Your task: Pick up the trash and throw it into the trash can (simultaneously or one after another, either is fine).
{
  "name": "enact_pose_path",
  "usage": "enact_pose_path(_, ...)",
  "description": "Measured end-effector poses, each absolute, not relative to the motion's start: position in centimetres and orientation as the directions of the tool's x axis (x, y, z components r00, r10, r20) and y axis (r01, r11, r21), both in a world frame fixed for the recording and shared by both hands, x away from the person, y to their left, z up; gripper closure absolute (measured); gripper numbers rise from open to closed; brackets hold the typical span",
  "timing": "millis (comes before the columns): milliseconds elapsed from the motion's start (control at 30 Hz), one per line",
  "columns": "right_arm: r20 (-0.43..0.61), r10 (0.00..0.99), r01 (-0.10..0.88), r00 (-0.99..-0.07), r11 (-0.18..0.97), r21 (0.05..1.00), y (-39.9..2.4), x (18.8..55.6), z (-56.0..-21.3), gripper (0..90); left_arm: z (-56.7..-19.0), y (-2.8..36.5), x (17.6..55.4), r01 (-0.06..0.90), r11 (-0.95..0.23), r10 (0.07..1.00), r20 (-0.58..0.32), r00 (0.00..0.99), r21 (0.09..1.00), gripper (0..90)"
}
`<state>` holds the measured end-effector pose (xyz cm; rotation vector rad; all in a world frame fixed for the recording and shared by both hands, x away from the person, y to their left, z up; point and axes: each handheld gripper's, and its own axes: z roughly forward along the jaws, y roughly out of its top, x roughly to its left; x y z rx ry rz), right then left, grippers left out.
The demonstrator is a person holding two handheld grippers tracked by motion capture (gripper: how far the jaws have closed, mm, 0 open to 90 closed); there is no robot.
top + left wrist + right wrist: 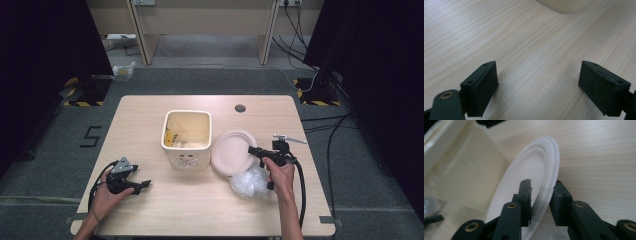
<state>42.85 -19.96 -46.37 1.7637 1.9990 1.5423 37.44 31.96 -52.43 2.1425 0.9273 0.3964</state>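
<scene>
Forearms come in lowest in the high view, where the left gripper (131,184) rests on the table (200,205) left of the cream bin (187,139) and the right gripper (256,151) reaches the paper plate (233,152) leaning just right of that bin, a plastic bag (250,182) beside it. Left gripper view: its jaws stand spread over bare wood, holding nothing. Right gripper view: the jaws pinch only the plate's (534,182) thin rim beside the bin (461,167), so I judge it may flex, slip free, or catch the bin's wall when lifted.

The left hand-held gripper (131,183) rests low, jaws spread wide — the right hand-held gripper (255,150) reaches forward, jaws clamped.
</scene>
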Motion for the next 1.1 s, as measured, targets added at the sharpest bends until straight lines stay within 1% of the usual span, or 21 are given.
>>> enact_pose_path(100,0.561,0.746,0.699,-0.359,-0.183,0.692,-19.9,42.6,-46.0,80.2,-52.4,32.0,37.4,0.49,-0.452,0.725,-0.013,0.688,0.745,14.9)
enact_pose_path(133,0.553,0.745,0.677,-0.372,-0.19,0.711,-19.9,42.3,-45.5,81.2,-52.4,32.0,37.4,0.491,-0.452,0.725,-0.014,0.688,0.745,14.8)
enact_pose_path(233,0.557,0.739,0.661,-0.379,-0.205,0.722,-20.3,42.0,-45.1,82.6,-52.4,32.0,37.4,0.49,-0.452,0.725,-0.013,0.688,0.745,14.8)
enact_pose_path(300,0.57,0.728,0.653,-0.382,-0.224,0.724,-20.7,41.7,-44.7,82.9,-52.4,32.0,37.4,0.491,-0.451,0.725,-0.014,0.688,0.745,14.8)
enact_pose_path(433,0.563,0.726,0.632,-0.395,-0.23,0.74,-21.1,41.2,-44.0,83.0,-52.4,32.0,37.4,0.49,-0.452,0.725,-0.014,0.688,0.745,14.8)
enact_pose_path(700,0.571,0.709,0.553,-0.413,-0.303,0.776,-22.8,39.7,-41.7,83.1,-52.4,32.0,37.4,0.49,-0.452,0.725,-0.014,0.688,0.745,14.8)
enact_pose_path(1100,0.535,0.72,0.476,-0.442,-0.316,0.82,-23.9,39.2,-38.7,83.0,-52.4,31.9,37.4,0.49,-0.45,0.726,-0.014,0.688,0.747,14.8)
